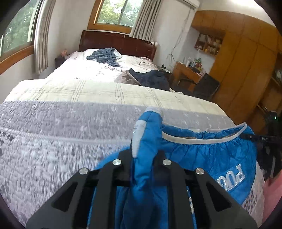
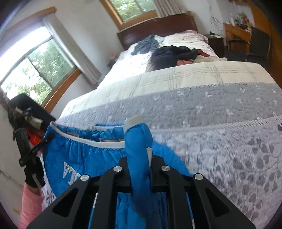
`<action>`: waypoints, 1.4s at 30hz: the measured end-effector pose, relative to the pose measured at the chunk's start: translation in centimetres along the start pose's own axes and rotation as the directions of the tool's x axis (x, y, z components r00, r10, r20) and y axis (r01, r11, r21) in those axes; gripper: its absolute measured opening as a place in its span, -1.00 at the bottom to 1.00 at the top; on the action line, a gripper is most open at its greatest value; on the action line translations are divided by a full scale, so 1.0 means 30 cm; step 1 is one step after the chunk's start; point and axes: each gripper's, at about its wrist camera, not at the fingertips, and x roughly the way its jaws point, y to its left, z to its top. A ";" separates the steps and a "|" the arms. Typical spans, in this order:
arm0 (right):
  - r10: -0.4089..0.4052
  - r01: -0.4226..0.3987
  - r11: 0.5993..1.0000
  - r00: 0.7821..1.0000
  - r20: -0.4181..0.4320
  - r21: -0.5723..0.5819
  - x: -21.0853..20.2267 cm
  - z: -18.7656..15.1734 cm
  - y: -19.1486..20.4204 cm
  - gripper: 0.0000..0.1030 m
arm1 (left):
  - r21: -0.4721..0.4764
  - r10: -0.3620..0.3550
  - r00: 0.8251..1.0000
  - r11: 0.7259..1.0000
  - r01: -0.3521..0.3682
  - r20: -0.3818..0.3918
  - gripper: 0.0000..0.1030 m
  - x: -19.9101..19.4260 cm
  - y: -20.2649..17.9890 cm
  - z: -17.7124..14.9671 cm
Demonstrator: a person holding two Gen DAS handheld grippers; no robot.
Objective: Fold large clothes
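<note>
A bedroom with a wide bed [image 1: 74, 126] fills both views: a grey quilted cover nearest the tools, a cream plaid blanket [image 1: 98, 91] beyond it, and a dark wooden headboard [image 1: 116, 42] at the far end under a window [image 1: 116, 12]. Ahead of the left gripper, well apart from it, a grey-blue garment [image 1: 105, 56] lies crumpled near the headboard, and a dark pile of clothes [image 1: 151, 77] sits further right. A wooden wardrobe [image 1: 246, 61] and a cluttered desk [image 1: 188, 70] stand off to the right.

The left gripper [image 1: 143, 155] is clamped on a bunched fold of the blue padded jacket [image 1: 202, 155]; the pinched fabric rises straight up between its fingers, with a pale trim strip along it. To its right the jacket stretches out flat, its white-edged hem running across and white lettering showing below, and the far corner meets the other tool near the frame's right edge.

The right gripper [image 2: 141, 162] likewise pinches a raised fold of the same blue padded jacket [image 2: 84, 155], white trim at the fold's top. The cloth spreads away to its left, against the near edge of the bed. Beyond that edge, a pink sleeve [image 2: 30, 204] and a dark-gloved hand [image 2: 34, 174] hold the other tool's handle.
</note>
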 end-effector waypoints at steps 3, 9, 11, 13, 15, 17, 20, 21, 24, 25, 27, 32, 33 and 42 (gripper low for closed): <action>-0.014 0.016 0.998 0.999 -0.044 0.055 0.106 0.037 -0.055 -0.77 | -0.026 0.033 0.997 0.999 -0.035 -0.076 -0.73 0.111 0.028 0.011; -0.025 0.042 0.991 0.991 -0.133 0.131 0.296 -0.016 -0.174 -0.72 | -0.096 0.065 0.970 0.991 -0.090 -0.236 -0.38 0.305 0.122 -0.069; -0.002 0.023 0.987 0.991 -0.132 0.159 0.317 -0.038 -0.202 -0.66 | -0.142 0.035 0.970 0.987 -0.071 -0.241 -0.30 0.316 0.153 -0.075; 0.032 -0.007 0.981 0.992 -0.126 0.193 0.324 -0.051 -0.228 -0.64 | -0.158 0.032 0.968 0.985 -0.073 -0.248 -0.20 0.316 0.169 -0.074; 0.041 -0.017 0.980 0.992 -0.120 0.200 0.305 -0.053 -0.228 -0.59 | -0.163 0.036 0.968 0.983 -0.079 -0.249 -0.16 0.300 0.178 -0.075; 0.020 0.001 0.983 0.994 -0.111 0.182 0.264 -0.051 -0.221 -0.41 | -0.170 0.037 0.969 0.982 -0.081 -0.245 -0.18 0.259 0.183 -0.074; -0.011 0.022 0.990 0.997 -0.080 0.142 0.165 -0.053 -0.208 -0.33 | -0.197 0.009 0.975 0.979 -0.053 -0.222 -0.13 0.168 0.195 -0.071; -0.012 0.022 0.991 0.997 -0.072 0.134 0.134 -0.057 -0.206 -0.28 | -0.203 -0.003 0.978 0.978 -0.041 -0.211 -0.07 0.121 0.205 -0.075; -0.012 0.017 0.995 0.998 -0.056 0.103 0.007 -0.102 -0.199 -0.06 | -0.192 -0.004 0.982 0.981 -0.033 -0.190 0.07 0.021 0.206 -0.099; -0.015 0.020 0.995 0.998 -0.060 0.097 -0.020 -0.120 -0.197 0.08 | -0.188 -0.002 0.983 0.982 -0.034 -0.185 0.11 -0.021 0.208 -0.115; -0.018 0.025 0.995 0.998 -0.067 0.092 -0.070 -0.161 -0.193 0.29 | -0.179 -0.001 0.983 0.983 -0.033 -0.184 0.26 -0.078 0.205 -0.144; 0.024 -0.013 0.995 0.994 -0.109 0.100 -0.140 -0.292 -0.189 0.60 | -0.182 -0.043 0.980 0.983 0.007 -0.195 0.44 -0.203 0.210 -0.272; 0.035 -0.023 0.995 0.993 -0.116 0.101 -0.143 -0.316 -0.189 0.62 | -0.184 -0.054 0.979 0.983 0.017 -0.198 0.46 -0.215 0.213 -0.295; 0.152 -0.130 0.979 0.979 -0.138 0.155 -0.104 -0.435 -0.215 0.75 | -0.234 -0.139 0.972 0.968 0.092 -0.192 0.56 -0.231 0.252 -0.426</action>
